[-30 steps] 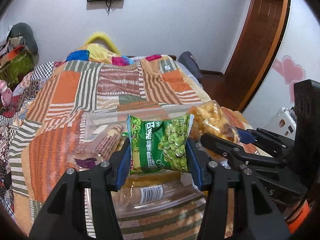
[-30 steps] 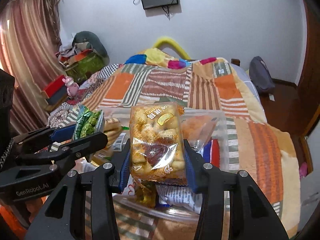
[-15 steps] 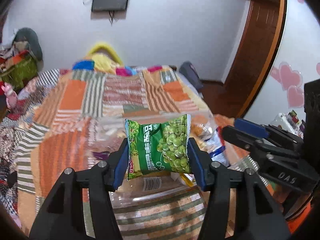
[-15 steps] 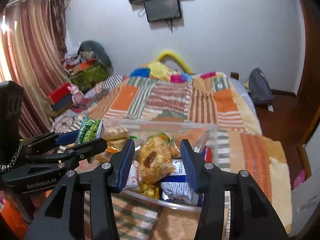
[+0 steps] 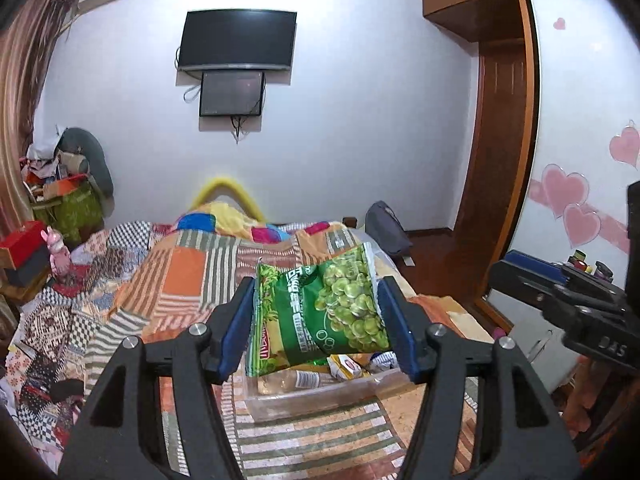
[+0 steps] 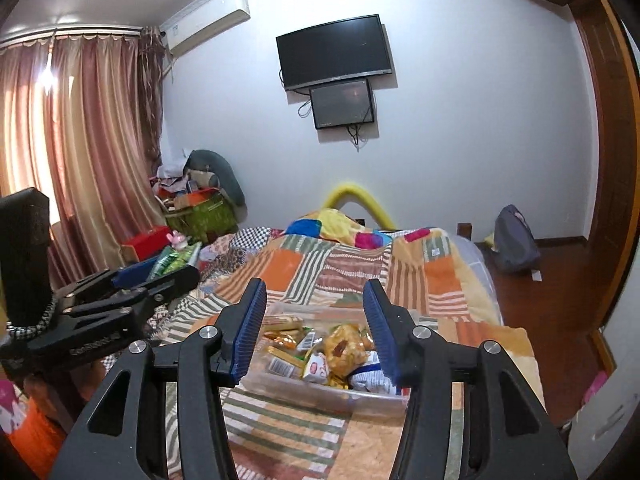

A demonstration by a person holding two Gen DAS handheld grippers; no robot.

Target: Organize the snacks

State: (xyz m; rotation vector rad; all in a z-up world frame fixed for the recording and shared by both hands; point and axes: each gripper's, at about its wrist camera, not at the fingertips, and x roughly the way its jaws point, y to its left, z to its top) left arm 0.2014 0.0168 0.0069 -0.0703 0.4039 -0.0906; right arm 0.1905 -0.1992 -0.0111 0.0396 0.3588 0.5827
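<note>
My left gripper (image 5: 316, 320) is shut on a green pea snack bag (image 5: 320, 316) and holds it raised above the clear plastic box (image 5: 320, 398) on the bed. My right gripper (image 6: 314, 326) is open and empty, raised above the same clear box (image 6: 360, 400). The box holds several snack packets, with a yellow biscuit bag (image 6: 344, 346) lying on top. In the right wrist view the left gripper (image 6: 172, 276) shows at the left with the green bag (image 6: 176, 260) edge-on. In the left wrist view the right gripper (image 5: 532, 276) shows at the right.
The box sits near the front of a bed with a patchwork quilt (image 6: 360, 272). A white cabinet (image 5: 532, 340) stands to the right. Curtains (image 6: 80, 140) and piled clutter (image 6: 200, 200) are at the left. A grey backpack (image 6: 516, 240) lies on the wooden floor.
My right gripper opened and dropped the yellow biscuit bag into the box, then rose. My left gripper lifted up and back, still holding the green bag.
</note>
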